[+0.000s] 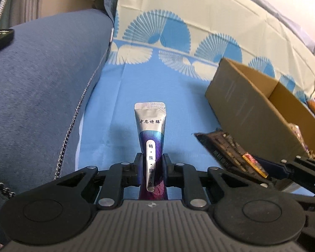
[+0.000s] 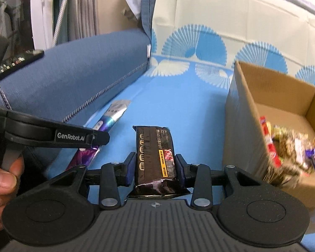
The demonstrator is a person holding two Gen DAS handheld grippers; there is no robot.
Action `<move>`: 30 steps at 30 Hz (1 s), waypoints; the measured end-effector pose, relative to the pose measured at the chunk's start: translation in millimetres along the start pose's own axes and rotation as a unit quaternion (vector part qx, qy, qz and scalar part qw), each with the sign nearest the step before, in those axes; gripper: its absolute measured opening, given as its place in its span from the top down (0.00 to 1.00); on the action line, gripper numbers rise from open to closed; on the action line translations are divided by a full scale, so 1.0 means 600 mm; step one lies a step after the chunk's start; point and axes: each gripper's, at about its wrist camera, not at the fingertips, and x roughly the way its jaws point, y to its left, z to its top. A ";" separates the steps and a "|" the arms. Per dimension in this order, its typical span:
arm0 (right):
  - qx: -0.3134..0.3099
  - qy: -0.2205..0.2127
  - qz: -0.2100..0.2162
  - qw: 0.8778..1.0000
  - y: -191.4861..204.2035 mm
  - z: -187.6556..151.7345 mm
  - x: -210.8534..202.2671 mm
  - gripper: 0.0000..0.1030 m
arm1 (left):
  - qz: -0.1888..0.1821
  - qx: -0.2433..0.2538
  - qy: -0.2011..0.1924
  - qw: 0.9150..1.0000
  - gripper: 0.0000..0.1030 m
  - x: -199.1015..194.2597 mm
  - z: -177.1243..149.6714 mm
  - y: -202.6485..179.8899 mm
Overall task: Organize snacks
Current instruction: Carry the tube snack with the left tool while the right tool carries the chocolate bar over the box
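A silver and purple sachet [image 1: 151, 134] sticks forward from my left gripper [image 1: 152, 170], whose pads are shut on its lower half above the blue cloth. In the right wrist view the same sachet [image 2: 113, 115] shows at the left, with the left gripper [image 2: 94, 140] across it. My right gripper [image 2: 155, 166] is shut on a dark snack bar [image 2: 155, 153] with a yellow label, held lengthwise. That bar [image 1: 229, 153] also appears at the right of the left wrist view. An open cardboard box [image 2: 247, 113] stands to the right with several wrapped snacks [image 2: 287, 149] inside.
A blue sofa arm [image 1: 42, 79] rises on the left, with a dark phone [image 1: 0, 37] on top. The blue and cream patterned cloth [image 1: 157, 79] covers the seat and backrest. A person's hand [image 2: 2, 176] holds the left gripper's handle. The box [image 1: 258, 109] sits close on the right.
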 end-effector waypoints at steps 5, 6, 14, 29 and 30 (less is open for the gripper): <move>-0.007 -0.046 -0.003 0.999 0.001 0.016 -0.024 0.61 | 0.006 -0.006 -0.019 1.000 0.81 -0.012 0.005 0.001; -0.008 -0.054 -0.003 0.999 -0.001 0.020 -0.029 0.61 | 0.010 -0.005 -0.021 1.000 0.81 -0.015 0.006 0.000; 0.020 -0.117 0.003 0.993 -0.028 0.062 -0.089 0.61 | 0.028 -0.026 -0.017 0.999 0.81 -0.036 0.027 -0.023; 0.101 -0.200 -0.059 0.973 -0.162 0.101 -0.172 0.61 | -0.021 0.018 -0.057 0.998 0.81 -0.070 0.138 -0.192; 0.109 -0.202 -0.068 0.971 -0.175 0.102 -0.174 0.61 | -0.026 0.023 -0.059 0.998 0.81 -0.070 0.146 -0.208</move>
